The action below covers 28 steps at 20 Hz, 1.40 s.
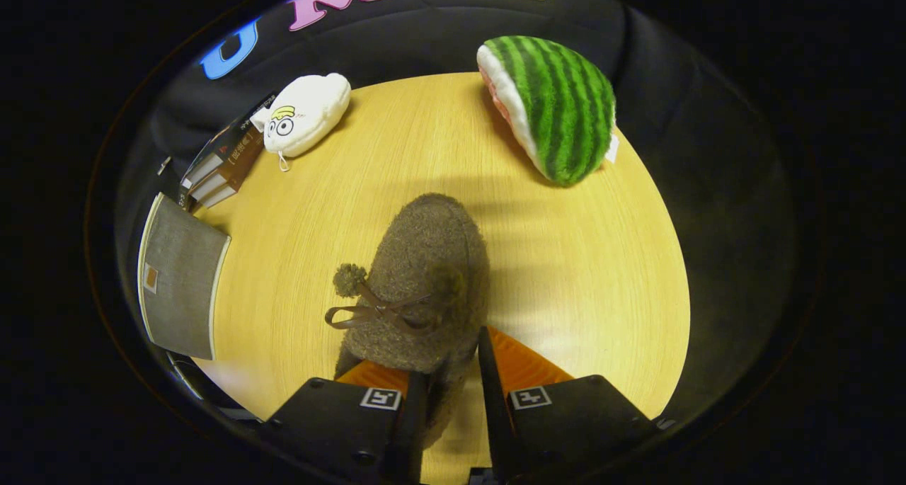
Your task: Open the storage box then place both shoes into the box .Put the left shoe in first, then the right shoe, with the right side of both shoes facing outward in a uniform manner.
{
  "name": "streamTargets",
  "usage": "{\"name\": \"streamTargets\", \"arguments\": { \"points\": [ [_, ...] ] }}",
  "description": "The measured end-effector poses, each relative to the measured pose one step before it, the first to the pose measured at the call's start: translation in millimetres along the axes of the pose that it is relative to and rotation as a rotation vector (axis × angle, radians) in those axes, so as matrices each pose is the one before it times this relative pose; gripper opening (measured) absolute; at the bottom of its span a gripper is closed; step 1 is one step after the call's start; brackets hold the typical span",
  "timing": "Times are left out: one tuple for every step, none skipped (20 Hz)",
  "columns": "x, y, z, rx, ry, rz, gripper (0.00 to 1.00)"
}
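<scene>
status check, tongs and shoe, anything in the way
Tongs shut on brown fuzzy shoe, gripping its heel end. Shoe over wooden table, toe pointing away. Grey storage box off to the side; path to it clear.

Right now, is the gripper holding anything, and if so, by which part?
Yes. The gripper is shut on the fuzzy brown shoe, pinching its rear edge by the opening; toe and bow point away beyond the fingers.

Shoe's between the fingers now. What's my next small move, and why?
Probably lift it a little. The gripper looks closed on the heel rim of the brown fuzzy shoe, whose toe points away over the wooden table. Then carry it toward the grey storage box.
</scene>
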<state>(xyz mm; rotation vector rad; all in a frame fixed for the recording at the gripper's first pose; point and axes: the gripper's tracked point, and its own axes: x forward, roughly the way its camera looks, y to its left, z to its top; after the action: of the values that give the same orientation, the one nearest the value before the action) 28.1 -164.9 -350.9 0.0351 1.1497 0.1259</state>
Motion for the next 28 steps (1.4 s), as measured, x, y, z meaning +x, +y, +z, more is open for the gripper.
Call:
{"name": "streamTargets", "arguments": {
  "points": [
    [-0.35,-0.67,0.58,-0.00085,-0.00727,0.00007,0.35],
    [-0.71,-3.51,-0.2,0.00885,-0.00608,-0.01293,0.34],
    [1.42,0.33,1.22,0.02616,-0.0068,0.00344,0.28],
    [0.33,-1.94,-0.61,0.01062,-0.00749,-0.00025,0.21],
    [-0.85,-0.09,0.32,-0.01709,-0.00202,0.00301,0.12],
    [-0.88,-0.25,1.38,-0.02757,-0.01187,0.00043,0.11],
    [-0.67,1.99,-2.14,-0.01653,0.00046,0.00665,0.06],
    [-1.5,0.62,-1.09,-0.00701,0.00783,0.00088,0.05],
    [-2.28,2.21,-1.91,0.00163,0.00938,0.00064,0.05],
    [-3.56,4.21,-1.07,0.00559,0.00762,0.00421,0.05],
    [-5.3,5.55,0.84,0.00787,-0.00276,0.00093,0.05],
    [-6.42,6.44,2.47,0.00451,-0.0098,0.00055,0.05],
    [-8.46,6.96,3.15,0.0045,-0.01416,-0.00094,0.06],
    [-8.93,8.16,3.57,0.01098,-0.0164,0.00282,0.05],
    [-8.59,11.09,2.82,0.01458,-0.00967,0.0102,0.05],
    [-8.06,11.2,1.04,0.02287,-0.00708,0.0131,0.05],
    [-7.78,13.03,0.84,0.02397,-0.0058,0.01522,0.05],
    [-7.52,12.4,0.47,0.023,-0.00789,0.01178,0.05],
    [-7.46,12.99,0.68,0.02163,-0.00906,0.00832,0.05],
    [-7.34,12.1,-0.31,0.01453,-0.00968,0.00091,0.05],
    [-7.92,13.77,1.64,0.00978,-0.01516,0.00397,0.05],
    [-8.03,16.15,3.01,0.00784,-0.01871,0.01546,0.05],
    [-8.79,17.7,2.01,0.01211,-0.01496,0.02262,0.05],
    [-8.09,18.08,2.04,0.01241,-0.00798,0.02526,0.05],
    [-7.04,16.78,2.76,0.01189,-0.0117,0.02232,0.05],
    [-1.56,11.13,8.27,0.00355,-0.01352,0.01736,0.05],
    [-5.82,13.81,4.49,0.00266,-0.01858,0.0095,0.05],
    [-5.39,12.53,3.31,0.00507,-0.02901,0.01016,0.05]
  ]
}}
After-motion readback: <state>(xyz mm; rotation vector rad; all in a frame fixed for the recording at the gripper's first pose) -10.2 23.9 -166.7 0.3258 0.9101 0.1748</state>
